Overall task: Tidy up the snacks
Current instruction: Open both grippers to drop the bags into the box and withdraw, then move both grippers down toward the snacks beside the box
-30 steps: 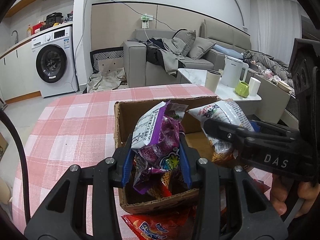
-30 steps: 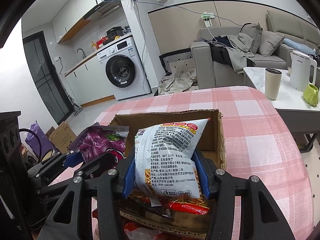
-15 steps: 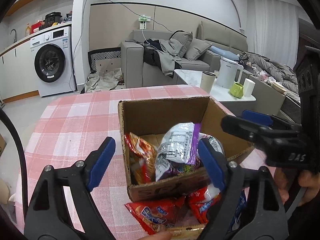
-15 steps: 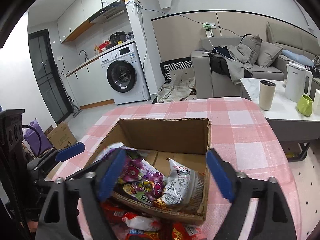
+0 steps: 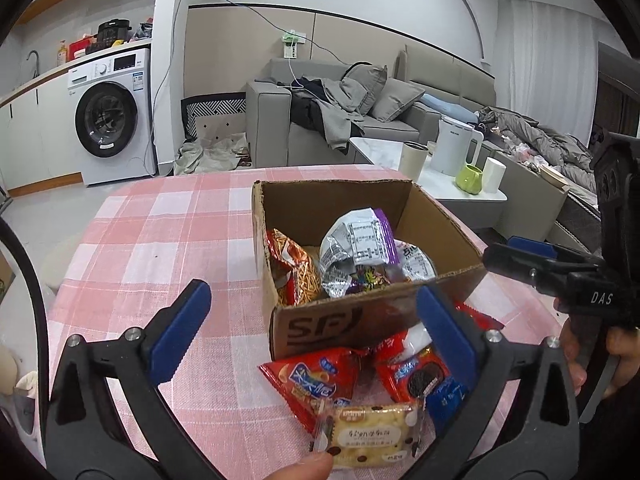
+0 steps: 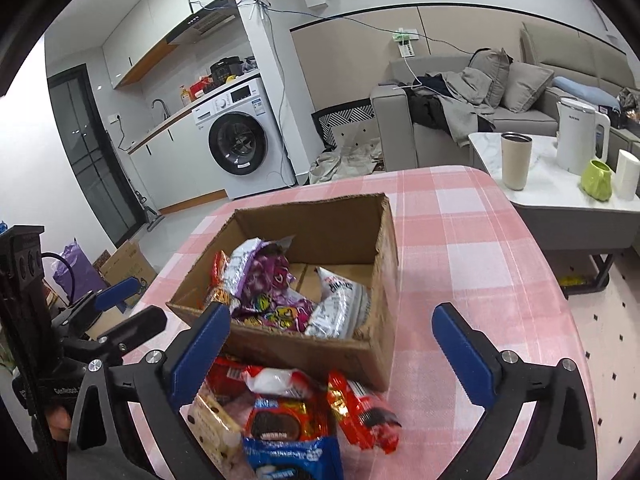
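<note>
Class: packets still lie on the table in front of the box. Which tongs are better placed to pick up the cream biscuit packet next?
Probably the left tongs: the cream biscuit packet lies centred below their opening jaws, off-centre under the right tongs.

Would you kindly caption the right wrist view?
Open right tongs above loose snack packets before a part-filled cardboard box.

On the near wall of the open brown cardboard box (image 5: 360,320), bold black letters read "SF". To my right, the black plastic body of my other gripper (image 5: 576,280) carries white letters, "DAS". The red biscuit packet (image 5: 316,380) lying near the box has white characters on a blue patch, too blurred for me to read. Fine print covers the silver and purple snack bag (image 5: 356,244) inside the box, also too small to read.
</note>
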`<state>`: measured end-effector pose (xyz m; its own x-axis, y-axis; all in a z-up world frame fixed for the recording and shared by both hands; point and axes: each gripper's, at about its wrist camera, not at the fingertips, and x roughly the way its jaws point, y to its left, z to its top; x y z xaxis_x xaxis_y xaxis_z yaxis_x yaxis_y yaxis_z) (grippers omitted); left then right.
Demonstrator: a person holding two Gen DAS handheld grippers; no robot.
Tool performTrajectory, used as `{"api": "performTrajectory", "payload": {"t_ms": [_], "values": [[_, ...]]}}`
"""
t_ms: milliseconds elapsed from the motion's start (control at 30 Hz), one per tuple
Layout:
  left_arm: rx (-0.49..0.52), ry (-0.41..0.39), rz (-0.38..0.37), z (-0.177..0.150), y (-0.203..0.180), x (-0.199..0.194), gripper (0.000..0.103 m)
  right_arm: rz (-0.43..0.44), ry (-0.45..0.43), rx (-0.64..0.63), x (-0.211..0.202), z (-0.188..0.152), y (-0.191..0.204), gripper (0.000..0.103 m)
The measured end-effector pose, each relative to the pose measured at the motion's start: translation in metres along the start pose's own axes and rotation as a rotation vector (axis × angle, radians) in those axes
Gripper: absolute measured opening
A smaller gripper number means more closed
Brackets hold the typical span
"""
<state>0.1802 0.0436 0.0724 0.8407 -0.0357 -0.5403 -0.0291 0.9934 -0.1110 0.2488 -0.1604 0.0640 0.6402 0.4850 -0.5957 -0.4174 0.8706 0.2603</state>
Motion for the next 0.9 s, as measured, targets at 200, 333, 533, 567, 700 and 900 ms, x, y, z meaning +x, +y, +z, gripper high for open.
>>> {"api": "performTrajectory", "payload": {"t_ms": [200,333,533,567,700,900], "values": [[0.013,0.002,0.013,-0.007,-0.006,-0.016,0.102,-0.016,0.023,-0.013,-0.007,-0.014,-0.001,0.102],[0.02,0.014,0.022,-0.014,-0.008,-0.022,0.102,-0.04,0.036,-0.03,-0.011,-0.021,0.0,0.102],[0.02,0.059,0.017,-0.027,-0.012,-0.023,0.102,-0.047,0.075,-0.044,-0.011,-0.029,0.0,0.102],[0.025,0.067,0.017,-0.03,-0.013,-0.023,0.102,-0.048,0.082,-0.047,-0.01,-0.03,0.0,0.102],[0.05,0.091,0.025,-0.04,-0.019,-0.022,0.102,-0.045,0.1,-0.049,-0.009,-0.035,0.0,0.102],[0.053,0.114,0.025,-0.05,-0.023,-0.022,0.102,-0.043,0.131,-0.048,-0.006,-0.041,0.002,0.102]]}}
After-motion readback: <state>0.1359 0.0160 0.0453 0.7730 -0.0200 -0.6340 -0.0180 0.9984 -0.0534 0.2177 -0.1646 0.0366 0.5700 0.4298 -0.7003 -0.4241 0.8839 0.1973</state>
